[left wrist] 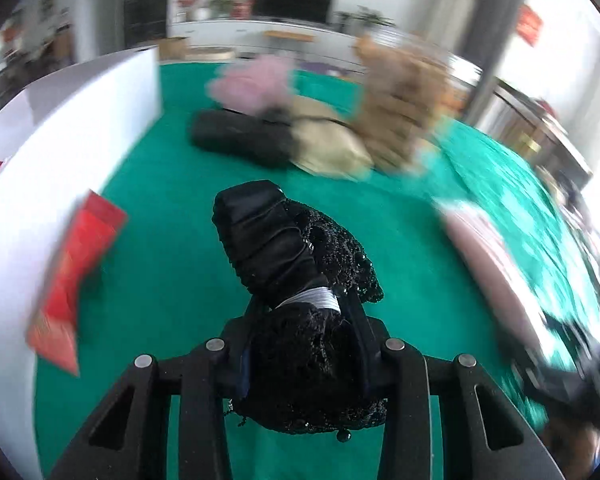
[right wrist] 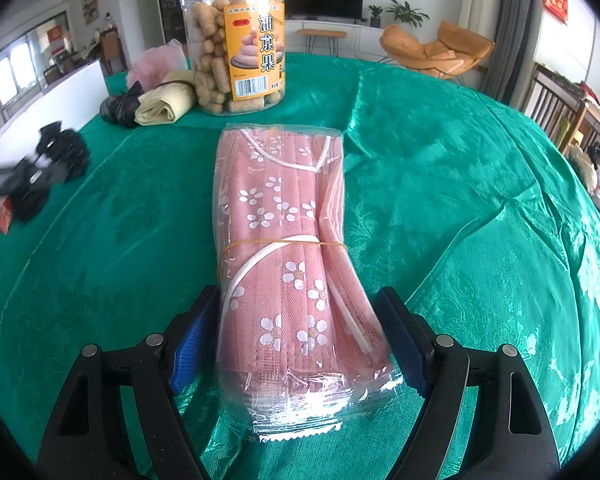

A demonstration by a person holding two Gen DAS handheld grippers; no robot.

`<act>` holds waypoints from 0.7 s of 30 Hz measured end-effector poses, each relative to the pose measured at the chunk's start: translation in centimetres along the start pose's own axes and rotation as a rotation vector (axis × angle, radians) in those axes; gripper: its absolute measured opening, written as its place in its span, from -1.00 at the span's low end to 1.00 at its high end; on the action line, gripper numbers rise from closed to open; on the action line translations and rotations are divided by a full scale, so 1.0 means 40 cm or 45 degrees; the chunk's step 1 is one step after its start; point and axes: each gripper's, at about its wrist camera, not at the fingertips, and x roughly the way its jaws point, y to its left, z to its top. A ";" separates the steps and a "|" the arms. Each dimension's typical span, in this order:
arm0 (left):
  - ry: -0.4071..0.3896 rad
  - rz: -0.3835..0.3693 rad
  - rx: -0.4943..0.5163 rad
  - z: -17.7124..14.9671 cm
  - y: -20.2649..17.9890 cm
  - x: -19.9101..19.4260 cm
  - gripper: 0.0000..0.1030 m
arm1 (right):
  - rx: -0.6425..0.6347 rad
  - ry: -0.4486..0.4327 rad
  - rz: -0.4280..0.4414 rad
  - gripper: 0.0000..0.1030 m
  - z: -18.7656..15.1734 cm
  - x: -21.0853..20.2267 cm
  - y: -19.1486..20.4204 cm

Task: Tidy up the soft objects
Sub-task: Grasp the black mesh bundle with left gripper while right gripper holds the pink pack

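Observation:
My left gripper [left wrist: 304, 304] is shut on a black soft piece of satin and lace [left wrist: 268, 232] with a silver band, held above the green tablecloth [left wrist: 172, 264]. The right wrist view shows that gripper blurred at the far left, with the black piece [right wrist: 60, 152] in it. A pink flowered mask pack [right wrist: 284, 240] in clear plastic, bound by a rubber band, lies flat on the cloth. My right gripper [right wrist: 296, 296] stands open around its near end, one blue pad [right wrist: 194, 340] at each side.
A white box wall [left wrist: 60, 140] with a red packet [left wrist: 76, 264] stands at the left. At the back lie a pink fluffy thing [right wrist: 156, 64], a black bundle [right wrist: 120, 108] and a beige cloth [right wrist: 164, 108], beside a clear snack jar [right wrist: 236, 48].

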 end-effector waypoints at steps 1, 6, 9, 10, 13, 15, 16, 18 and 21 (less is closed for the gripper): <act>0.010 -0.022 0.032 -0.033 -0.022 -0.013 -0.12 | 0.000 0.000 0.000 0.58 0.000 0.000 -0.001; 0.010 0.127 0.162 -0.109 -0.079 0.000 0.78 | 0.000 0.000 0.000 0.58 0.000 0.000 0.000; 0.024 0.155 0.222 -0.123 -0.088 0.028 0.79 | 0.000 0.000 0.001 0.58 0.000 0.000 0.000; 0.034 0.147 0.226 -0.127 -0.085 0.039 0.84 | 0.000 0.000 0.001 0.58 0.000 0.000 0.000; 0.027 0.152 0.183 -0.127 -0.081 0.049 1.00 | 0.000 0.000 0.001 0.58 0.000 0.000 0.000; 0.023 0.150 0.184 -0.126 -0.081 0.052 1.00 | 0.000 0.000 0.001 0.58 0.000 0.001 0.001; 0.024 0.155 0.188 -0.129 -0.086 0.056 1.00 | 0.000 0.000 0.001 0.58 0.000 0.000 0.000; 0.021 0.157 0.187 -0.129 -0.086 0.058 1.00 | 0.000 0.000 0.001 0.58 0.000 0.000 0.000; 0.021 0.157 0.187 -0.131 -0.085 0.052 1.00 | 0.000 0.000 0.001 0.58 0.000 0.000 0.000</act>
